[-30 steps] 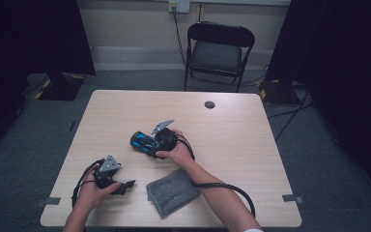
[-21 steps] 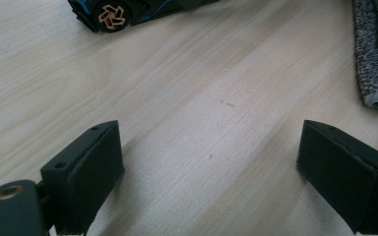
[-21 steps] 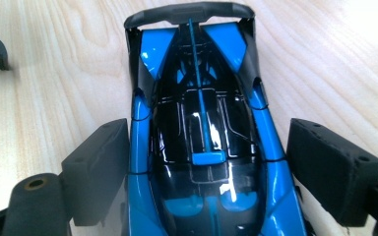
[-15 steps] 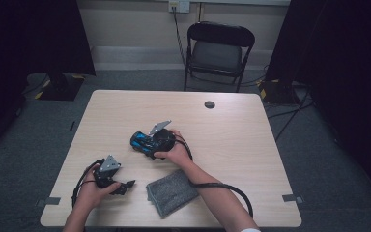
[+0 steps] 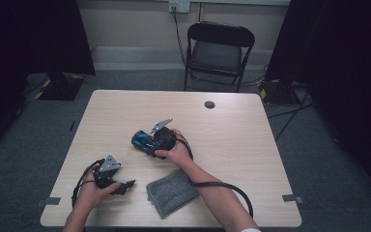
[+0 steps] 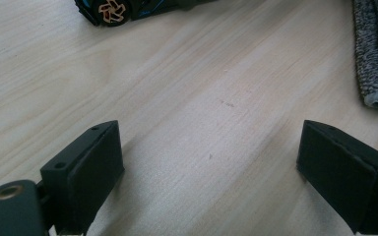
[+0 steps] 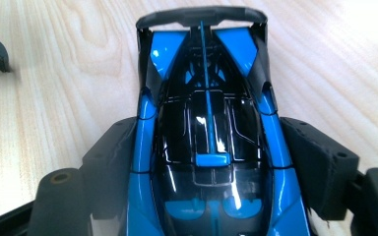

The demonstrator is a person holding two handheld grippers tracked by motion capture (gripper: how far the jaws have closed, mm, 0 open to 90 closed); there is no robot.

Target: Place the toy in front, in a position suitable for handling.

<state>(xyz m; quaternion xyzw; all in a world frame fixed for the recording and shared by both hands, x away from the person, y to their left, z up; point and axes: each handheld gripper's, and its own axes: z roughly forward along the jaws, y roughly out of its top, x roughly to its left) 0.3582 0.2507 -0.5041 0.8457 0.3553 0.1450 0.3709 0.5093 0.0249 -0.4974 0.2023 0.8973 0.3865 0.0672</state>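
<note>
A blue and black toy car (image 5: 139, 140) lies near the middle of the wooden table (image 5: 251, 145). My right gripper (image 5: 149, 142) holds it from behind. In the right gripper view the car (image 7: 209, 123) lies lengthwise between the two black jaws, whose pads (image 7: 115, 162) press on its sides. These jaws have just been closing on the car. My left gripper (image 5: 128, 185) rests at the front left of the table. It is open over bare wood (image 6: 209, 162), with one wheel of the car (image 6: 113, 9) ahead of it.
A folded grey cloth (image 5: 171, 192) lies near the front edge between the two forearms, and its edge (image 6: 376, 49) shows beside the left gripper. A small black disc (image 5: 209, 104) sits at the table's far side. A folding chair (image 5: 220, 48) stands beyond the table.
</note>
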